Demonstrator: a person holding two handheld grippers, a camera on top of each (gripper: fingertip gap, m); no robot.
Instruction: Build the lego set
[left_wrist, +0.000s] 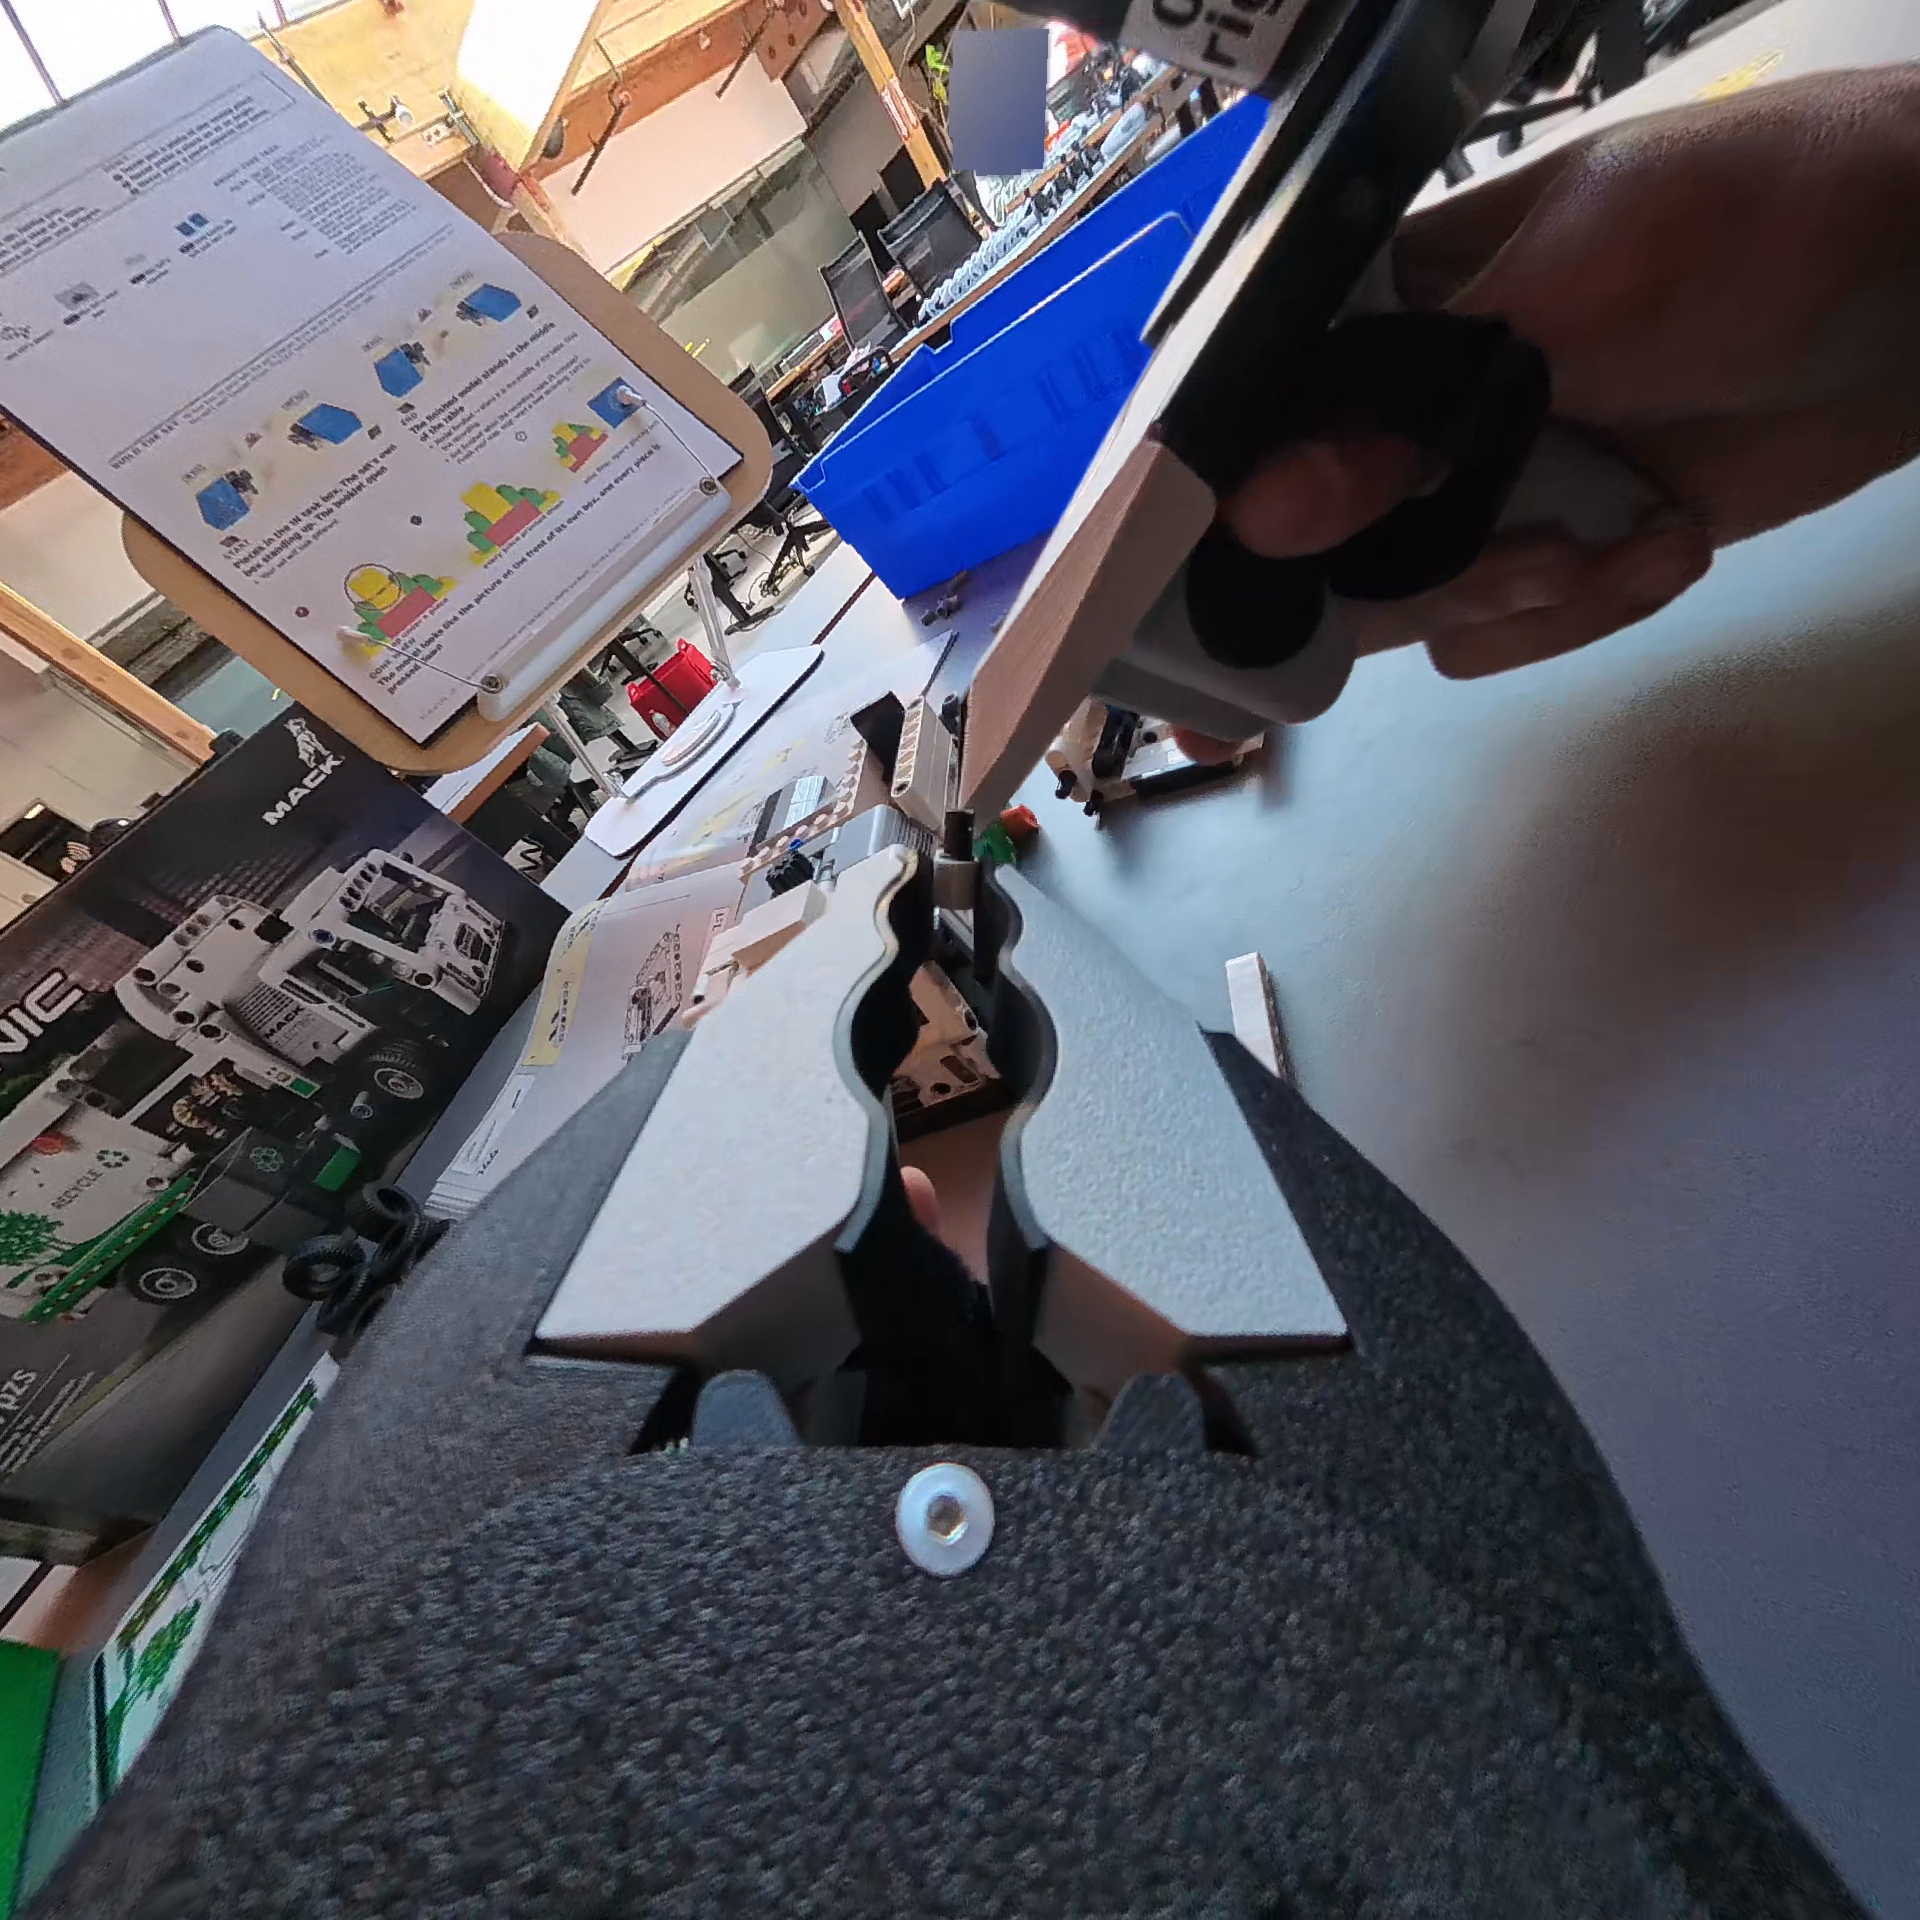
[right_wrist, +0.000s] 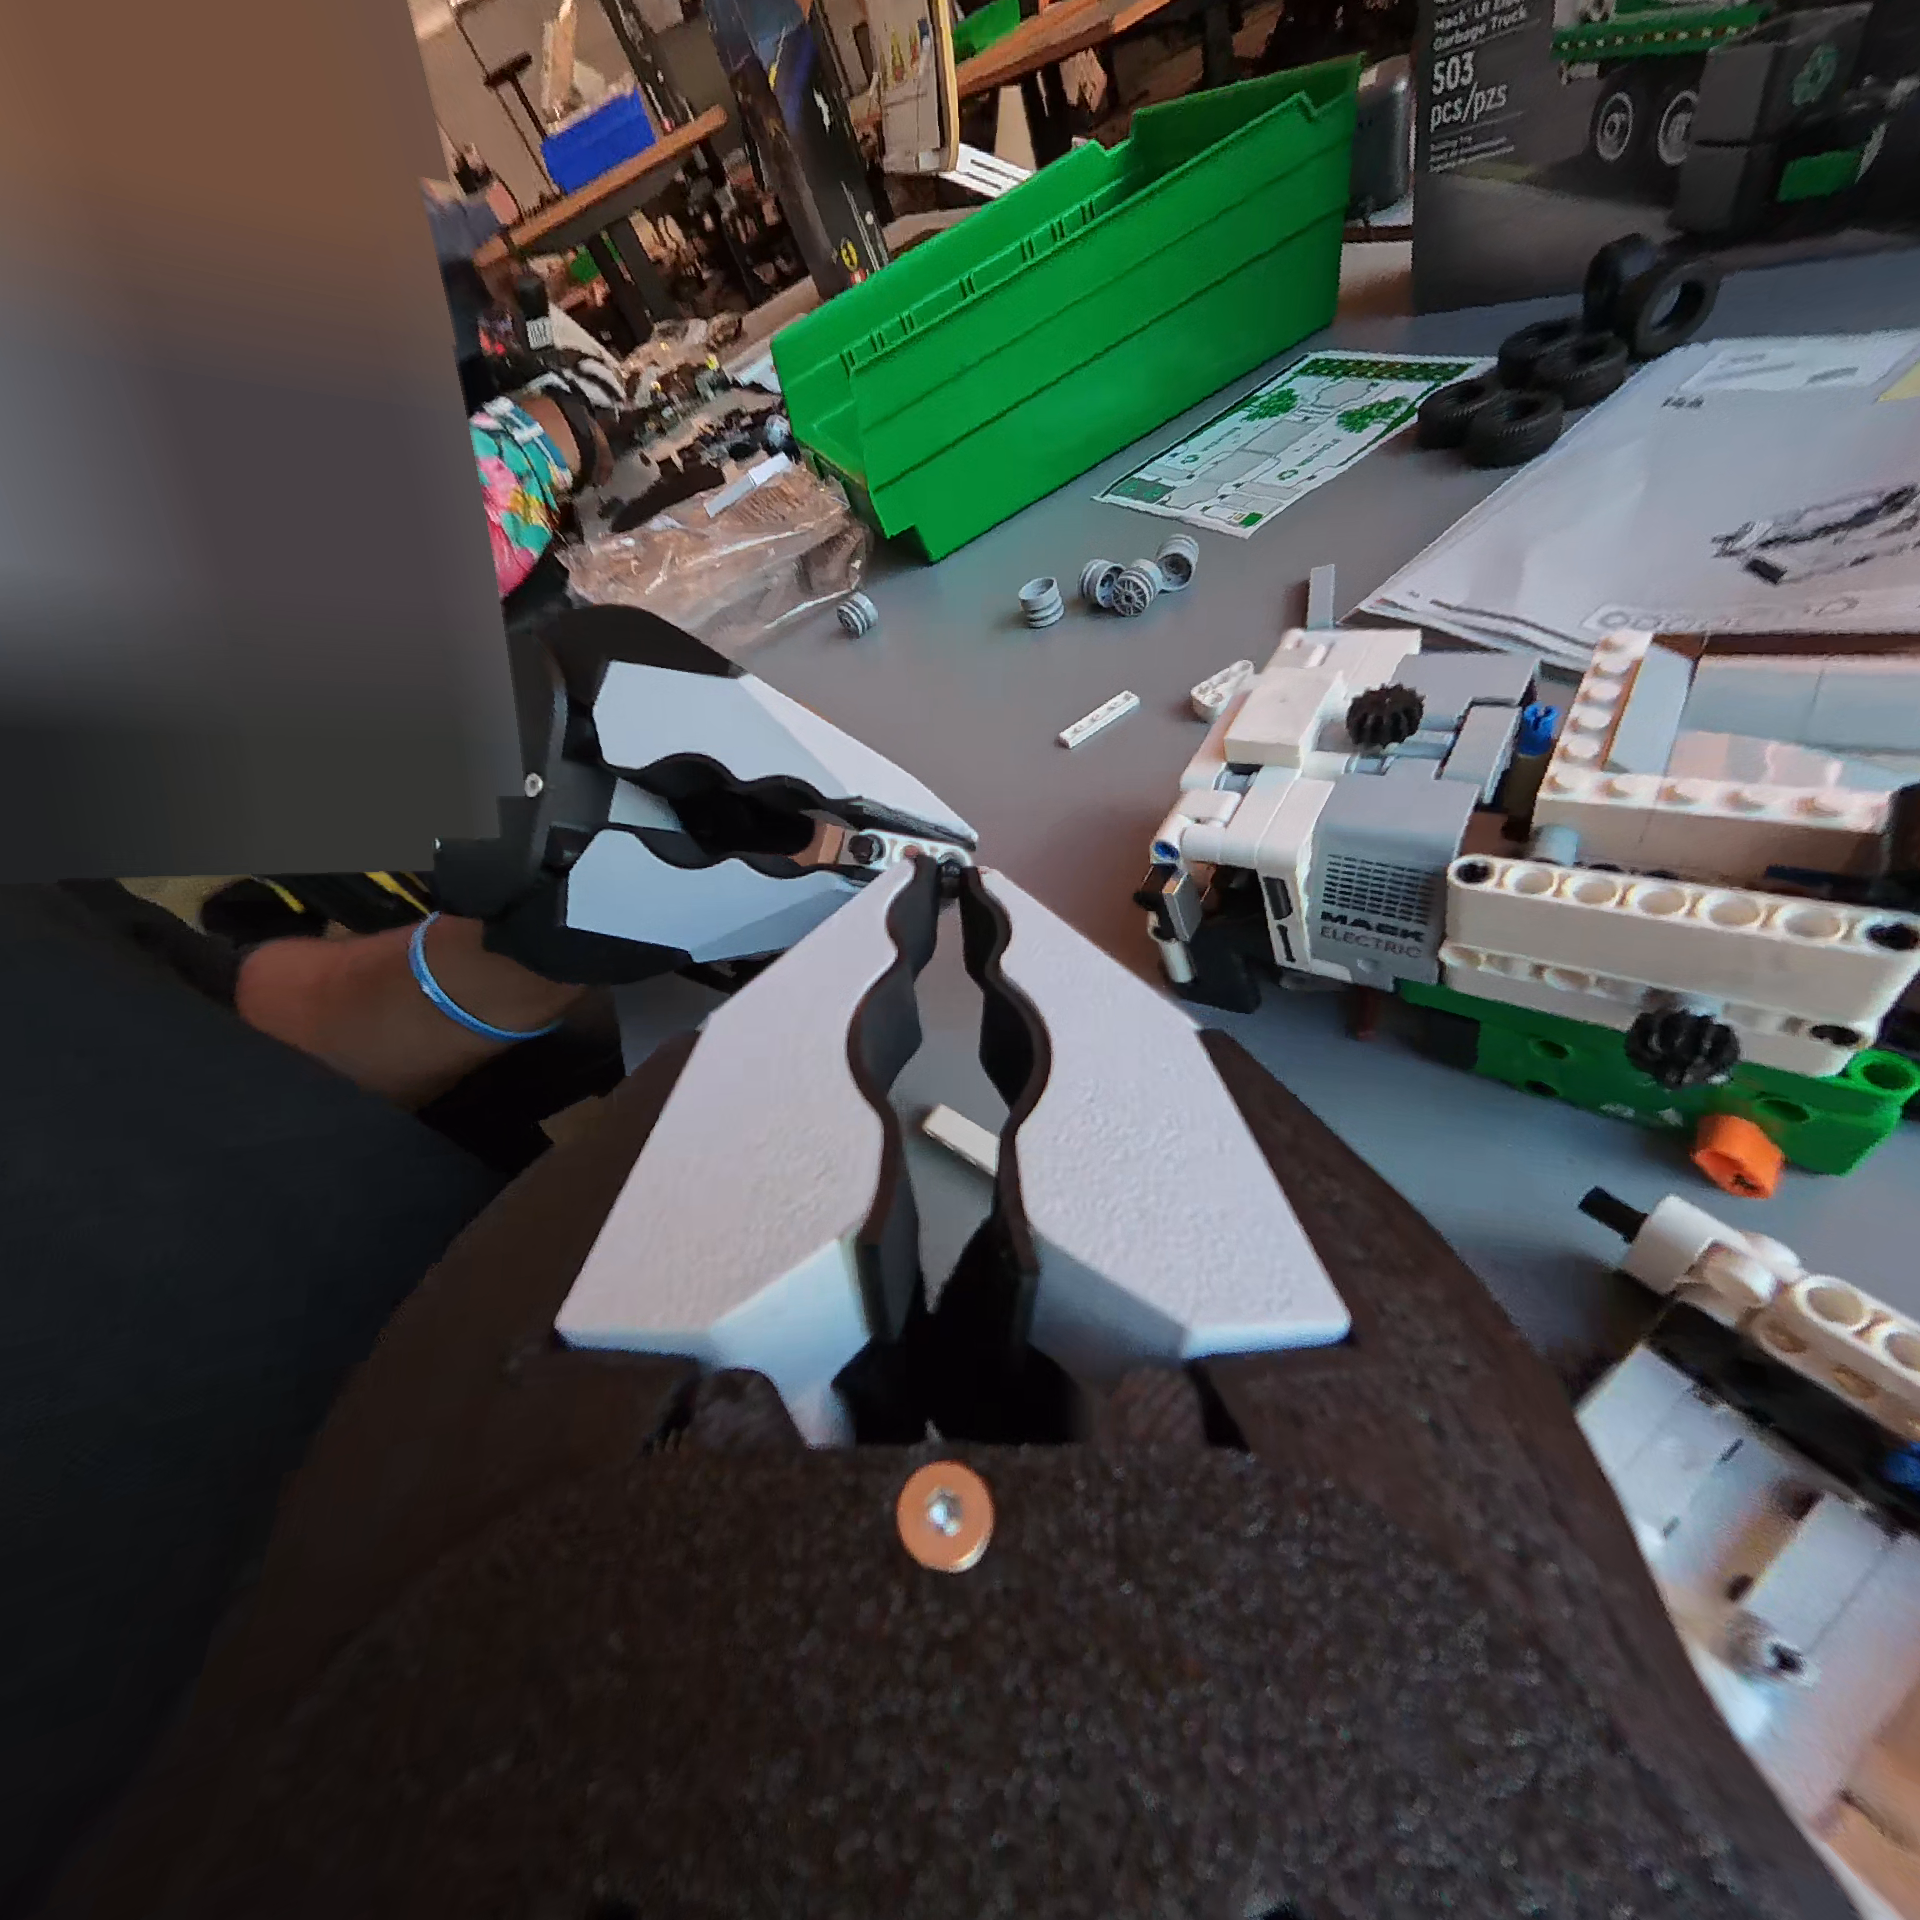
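Hard plastic, light and stiff, smooth enough to slip or twist out of a pinch; best taken across flat faces, never on studs or pin ends. Small grey beam (right_wrist: 902, 850) pinched at the tip of the left hand-held gripper (right_wrist: 951, 844), narrowed onto it, held up off the tabletop (right_wrist: 1039, 665). Right hand-held gripper (right_wrist: 940, 871) nearly closed on a tiny black pin (right_wrist: 948, 871), pin tip meeting a hole at the beam's end, right at 12 o'clock of the right wrist view; whether already seated cannot be told. From the left wrist view, same junction at 12 o'clock just beyond the fingertips (left_wrist: 961, 842), right tool slanting in from 1 o'clock. Probably a press-fit step: needs straight alignment and a firm counter-hold, else the pin likely cocks or pops free. Half-built truck (right_wrist: 1507, 894) lying on the tabletop at 3 o'clock, well apart from both tools, bulkier, with joints liable to loosen if lifted by a single beam. Loose grey hubs (right_wrist: 1127, 582) at 12 o'clock, tyres (right_wrist: 1538, 384) at 1 o'clock, green bin (right_wrist: 1060, 343) behind.
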